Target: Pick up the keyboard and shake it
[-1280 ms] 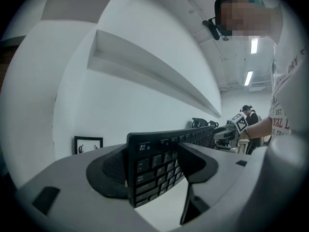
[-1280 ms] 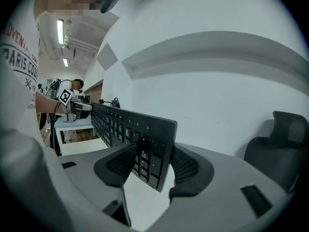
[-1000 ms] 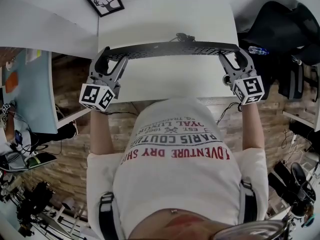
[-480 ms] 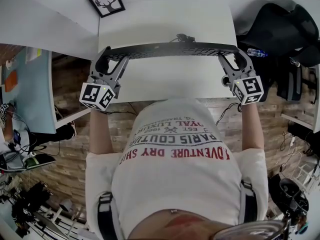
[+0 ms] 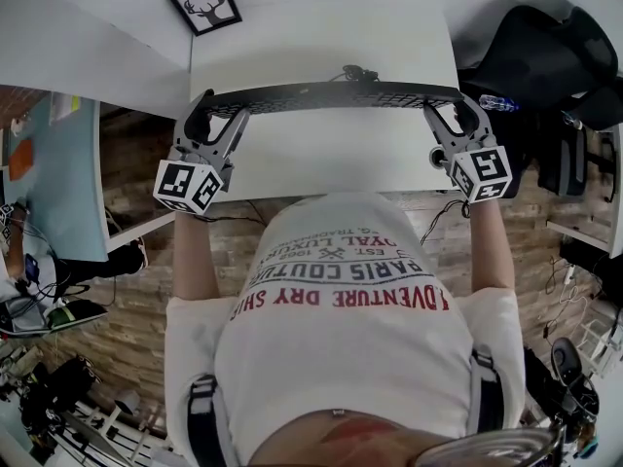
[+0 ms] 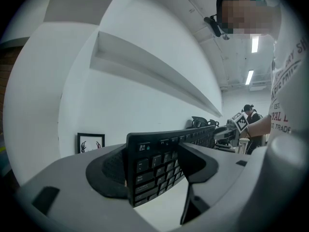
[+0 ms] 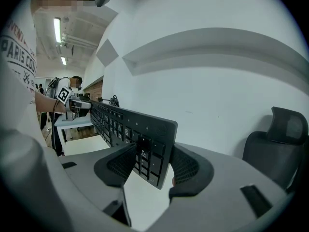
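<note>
1. Keyboard [image 5: 331, 95]: black and full-size. It is held across the front half of the white desk [image 5: 321, 37], long axis running left to right.
2. From the head view it shows as a narrow band, turned steeply on its long edge. Key rows are visible along the right part.
3. Left gripper [image 5: 219, 108]: clenched on the keyboard's left end. In the left gripper view one pad lies against the back of the board and the other against the key face, near the Esc corner.
4. Right gripper [image 5: 453, 107]: clamped on the right end in the same way. In the right gripper view the end of the board sits between both ribbed pads, one pad on each face.
5. Both gripper views show white desk below the keyboard's lower edge, so it appears lifted clear. Contact at mid-span cannot be checked.
6. Cable [image 5: 355, 71]: a dark tangle at the middle of the keyboard's far edge, lying on the desk.
7. Marker cubes on both grippers sit at the near desk edge, with forearms running back to the person's printed T-shirt [image 5: 341, 290].
8. Framed deer print [image 5: 205, 1]: at the far left corner, just off the desk and well apart from the keyboard.
9. Black chair [image 5: 545, 56]: right of the desk. A bottle [image 5: 501, 99] lies between the chair and the right gripper.
</note>
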